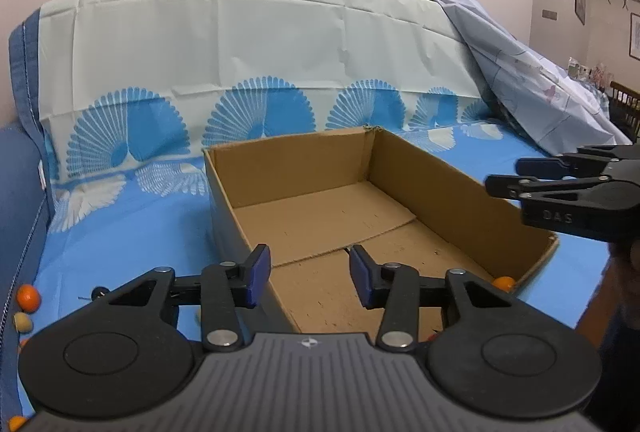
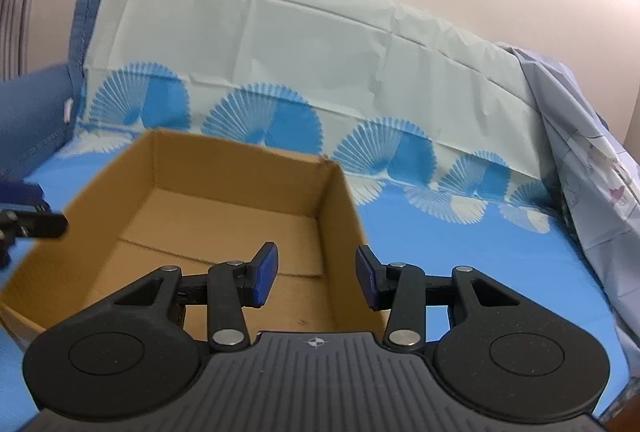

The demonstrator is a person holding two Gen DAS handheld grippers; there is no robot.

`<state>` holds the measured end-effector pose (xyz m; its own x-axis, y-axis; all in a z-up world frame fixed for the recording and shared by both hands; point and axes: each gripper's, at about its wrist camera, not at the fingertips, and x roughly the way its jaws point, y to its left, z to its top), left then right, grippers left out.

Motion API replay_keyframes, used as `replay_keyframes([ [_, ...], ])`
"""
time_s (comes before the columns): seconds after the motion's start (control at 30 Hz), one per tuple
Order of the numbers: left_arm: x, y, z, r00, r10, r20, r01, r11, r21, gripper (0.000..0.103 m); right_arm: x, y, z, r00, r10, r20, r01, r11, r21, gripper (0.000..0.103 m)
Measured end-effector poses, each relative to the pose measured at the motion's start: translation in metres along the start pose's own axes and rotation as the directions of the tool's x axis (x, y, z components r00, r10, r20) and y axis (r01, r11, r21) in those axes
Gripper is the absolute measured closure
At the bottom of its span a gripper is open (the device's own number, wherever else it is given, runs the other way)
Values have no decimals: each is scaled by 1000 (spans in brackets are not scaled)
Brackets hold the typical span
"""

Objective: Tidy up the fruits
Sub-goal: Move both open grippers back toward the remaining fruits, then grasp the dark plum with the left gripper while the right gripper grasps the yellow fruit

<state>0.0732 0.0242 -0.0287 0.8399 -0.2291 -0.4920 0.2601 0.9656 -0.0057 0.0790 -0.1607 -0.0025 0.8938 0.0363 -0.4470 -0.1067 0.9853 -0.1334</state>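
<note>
Pale pink wall rises behind a sofa (image 1: 24, 160) draped in a light cloth with blue fan patterns (image 1: 248, 44), which runs down over the seat as a bright blue surface. On that seat sits an open cardboard box (image 1: 452, 192), its floor bare apart from one small orange fruit (image 1: 505, 282) in the near right corner. More small fruits lie well apart from the box along the sofa's left edge: an orange one (image 1: 29, 297), a pale yellowish one (image 1: 23, 321) just below it, and another orange one (image 1: 17, 423) at the bottom corner. The left gripper (image 1: 308, 278) hovers over the box's near left wall, fingers apart with nothing between them. The right gripper (image 2: 316, 280) hangs over the box's right wall, fingers likewise parted and empty.
</note>
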Motion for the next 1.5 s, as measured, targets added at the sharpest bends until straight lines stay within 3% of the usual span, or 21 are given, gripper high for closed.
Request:
replay_keyframes([
  [0.07, -6, 3, 2, 1000, 10, 11, -10, 1000, 4, 72, -5, 7, 3, 1000, 21, 23, -22, 999, 27, 60],
  [0.13, -15, 10, 7, 999, 18, 32, -17, 1000, -12, 84, -8, 14, 5, 998, 42, 41, -44, 997, 55, 70],
  [0.2, -26, 23, 16, 998, 24, 52, -22, 999, -33, 85, -15, 21, 7, 995, 68, 70, -74, 994, 85, 82],
  [0.27, -38, 43, 29, 997, 40, 69, -36, 998, -56, 85, -23, 31, 9, 990, 98, 98, -109, 988, 109, 84],
  [0.43, -58, 102, 49, 988, 148, 45, -145, 987, -69, 85, -40, 66, 11, 965, 210, 154, -224, 972, 77, 85],
  [0.57, -72, 138, 19, 978, 208, 33, -205, 976, -72, 85, -48, 104, 11, 935, 308, 175, -313, 950, 0, 85],
  [0.67, -84, 166, -2, 970, 240, 35, -227, 950, -213, 85, -52, 138, 8, 911, 376, 166, -369, 927, -73, 84],
  [0.73, -83, 176, -19, 971, 241, -5, -233, 931, -282, 85, -53, 163, 5, 903, 404, 148, -390, 913, -119, 84],
  [0.83, -72, 179, -38, 982, 174, -77, -189, 939, -288, 84, -47, 204, -3, 918, 382, 104, -358, 914, -192, 84],
  [0.97, -62, 187, -44, 979, 177, -103, -199, 938, -284, 84, -27, 243, -11, 949, 311, 56, -288, 924, -253, 84],
  [1.13, -49, 194, -48, 976, 175, -130, -206, 933, -294, 83, 22, 270, -17, 984, 175, -33, -178, 952, -250, 76],
  [1.27, -43, 195, -51, 976, 172, -137, -207, 932, -299, 82, 60, 282, -14, 992, 112, -63, -122, 970, -208, 64],
  [1.5, -39, 205, -56, 973, 178, -147, -218, 916, -336, 82, 123, 304, -24, 992, -12, -122, -12, 981, -192, 64],
])
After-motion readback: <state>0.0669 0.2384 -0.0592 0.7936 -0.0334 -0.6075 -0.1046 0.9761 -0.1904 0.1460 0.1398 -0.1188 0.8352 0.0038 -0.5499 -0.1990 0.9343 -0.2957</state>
